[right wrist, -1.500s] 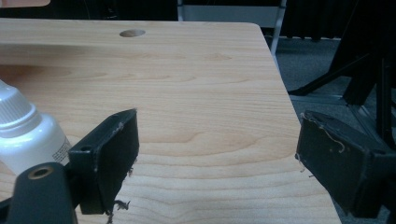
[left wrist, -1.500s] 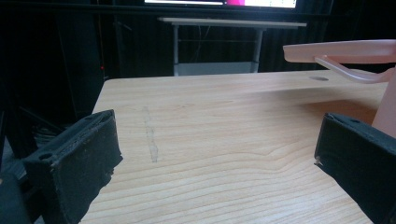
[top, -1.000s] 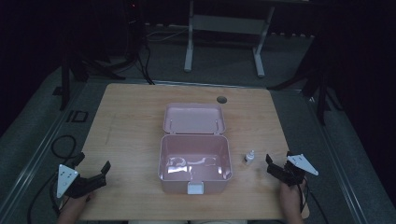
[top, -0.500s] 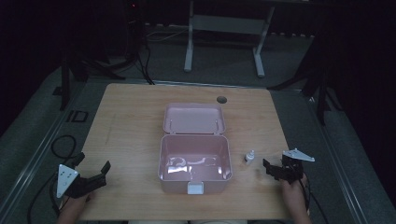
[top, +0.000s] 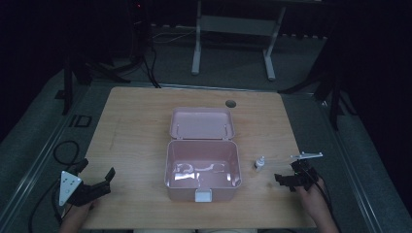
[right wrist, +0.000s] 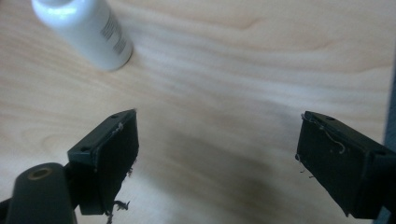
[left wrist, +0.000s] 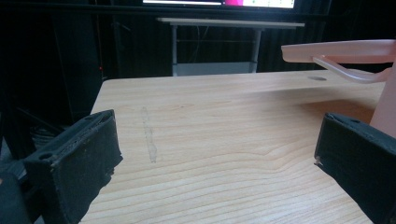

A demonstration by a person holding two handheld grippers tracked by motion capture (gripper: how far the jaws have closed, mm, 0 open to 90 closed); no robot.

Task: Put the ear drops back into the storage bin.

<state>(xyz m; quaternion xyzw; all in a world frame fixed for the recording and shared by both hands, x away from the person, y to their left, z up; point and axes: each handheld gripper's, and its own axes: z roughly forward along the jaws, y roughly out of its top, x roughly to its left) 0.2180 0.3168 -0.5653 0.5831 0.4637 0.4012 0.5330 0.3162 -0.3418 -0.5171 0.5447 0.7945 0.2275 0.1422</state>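
Note:
A pink box (top: 203,170) stands open at the middle of the wooden table (top: 136,126), its lid (top: 201,123) tipped back. The lid's edge (left wrist: 341,50) and the box wall (left wrist: 385,109) show at the right of the left gripper view. A small white bottle (top: 260,163) stands just right of the box; it appears at the upper left of the right gripper view (right wrist: 84,30). My right gripper (top: 287,177) is open, a little to the right of the bottle, tilted down at the bare wood (right wrist: 219,135). My left gripper (top: 94,180) is open near the front left corner, nothing between its jaws (left wrist: 219,154).
A round hole (top: 230,103) sits in the table near its far edge. A cable (top: 60,150) loops on the floor at the left. A white desk frame (top: 233,29) stands beyond the table in the dark.
My right gripper has moved left toward the small white bottle and tipped downward. The left gripper has stayed where it was.

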